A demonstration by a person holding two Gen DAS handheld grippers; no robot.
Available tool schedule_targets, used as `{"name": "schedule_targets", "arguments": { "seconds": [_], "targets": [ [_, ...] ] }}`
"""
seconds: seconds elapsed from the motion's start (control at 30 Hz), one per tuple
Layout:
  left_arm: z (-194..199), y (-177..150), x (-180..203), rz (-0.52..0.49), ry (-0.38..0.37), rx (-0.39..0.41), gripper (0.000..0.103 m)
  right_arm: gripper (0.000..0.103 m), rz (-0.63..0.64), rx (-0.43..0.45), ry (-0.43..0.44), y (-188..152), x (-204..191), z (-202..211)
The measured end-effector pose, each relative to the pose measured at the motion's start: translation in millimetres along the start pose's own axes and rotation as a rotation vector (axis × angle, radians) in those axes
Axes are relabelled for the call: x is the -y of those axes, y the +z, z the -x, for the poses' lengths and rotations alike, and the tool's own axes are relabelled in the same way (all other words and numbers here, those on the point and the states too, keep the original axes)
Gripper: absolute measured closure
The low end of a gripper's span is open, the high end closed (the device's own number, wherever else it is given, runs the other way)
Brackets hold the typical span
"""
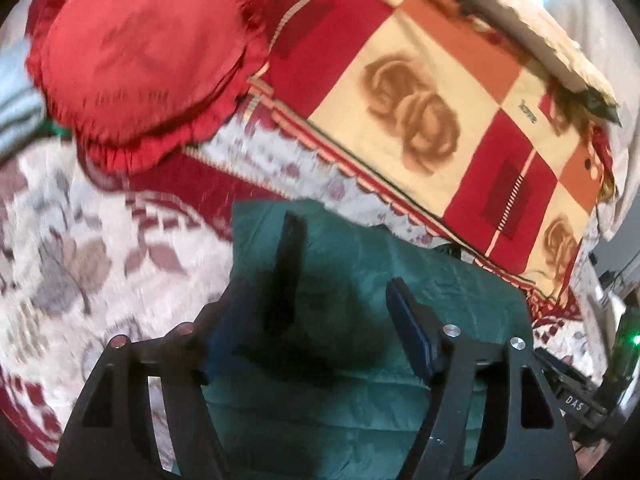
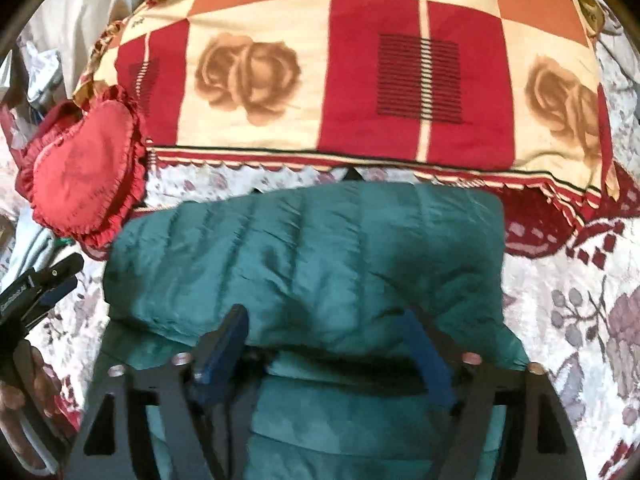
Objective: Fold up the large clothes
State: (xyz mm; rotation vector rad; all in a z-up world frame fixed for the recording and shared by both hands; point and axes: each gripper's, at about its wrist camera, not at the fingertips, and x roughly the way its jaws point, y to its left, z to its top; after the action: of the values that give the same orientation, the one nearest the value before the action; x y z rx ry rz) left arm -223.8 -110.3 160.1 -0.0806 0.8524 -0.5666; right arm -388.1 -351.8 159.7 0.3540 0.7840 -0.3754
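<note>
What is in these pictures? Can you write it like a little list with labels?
Garment: green padded jacket, partly folded, lying on the bed
Bedspread: white with dark red flowers
Blanket: red, cream and orange squares with roses, behind the jacket
Cushion: red heart with a frill, beside the blanket
Right tongs: open, over the jacket's folded edge
Left tongs: open, above the jacket, holding nothing

The folded jacket [image 2: 304, 248] lies on the bedspread [image 2: 580, 320], the pillow [image 2: 360, 80] behind it, the heart cushion [image 2: 80, 176] at its left
</note>
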Motion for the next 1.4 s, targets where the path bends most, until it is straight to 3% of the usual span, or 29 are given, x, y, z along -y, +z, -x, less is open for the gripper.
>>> {"name": "schedule_targets", "arguments": {
  "seconds": [0.13,0.33,0.5,0.63,0.77,0.9,1.0,1.2,1.4],
  "targets": [
    [-16.3,-0.9,11.6,-0.057,0.064,-0.015,0.032,0.024,0.064,-0.006,0.004,8.7,-25.7,-14.9],
    [-73.0,-9.5,1.2,-0.092,0.21,-0.088,0.032,0.024,0.123,-0.008,-0.019,10.3,-49.0,-52.9],
    [-95.3,-15.4,-11.2,-0.084,0.233,-0.092,0.023,0.024,0.174,-0.031,-0.084,1.1,-58.8,-85.3],
    [-102.9,-20.2,-6.3,-0.122,0.266,-0.092,0.022,0.024,0.174,-0.022,-0.116,-5.5,-58.7,-96.1],
    [-104.0,-20.1,-7.0,-0.125,0.268,-0.102,0.022,0.024,0.155,-0.035,-0.071,7.1,-56.6,-78.3],
    [-104.8,-19.9,-9.4,-0.116,0.261,-0.107,0.022,0.024,0.12,0.067,-0.093,16.5,-30.7,-31.1],
    [-105.0,-20.2,-9.8,-0.118,0.262,-0.106,0.022,0.024,0.092,0.091,-0.158,20.2,-2.7,-13.4],
    [-105.2,-20.7,-9.8,-0.12,0.263,-0.109,0.021,0.024,-0.043,-0.006,-0.255,9.9,59.5,-37.2],
    [-105.5,-20.3,-9.0,-0.122,0.264,-0.114,0.019,0.019,-0.08,-0.057,-0.226,2.6,74.0,-58.5]
  ]
}}
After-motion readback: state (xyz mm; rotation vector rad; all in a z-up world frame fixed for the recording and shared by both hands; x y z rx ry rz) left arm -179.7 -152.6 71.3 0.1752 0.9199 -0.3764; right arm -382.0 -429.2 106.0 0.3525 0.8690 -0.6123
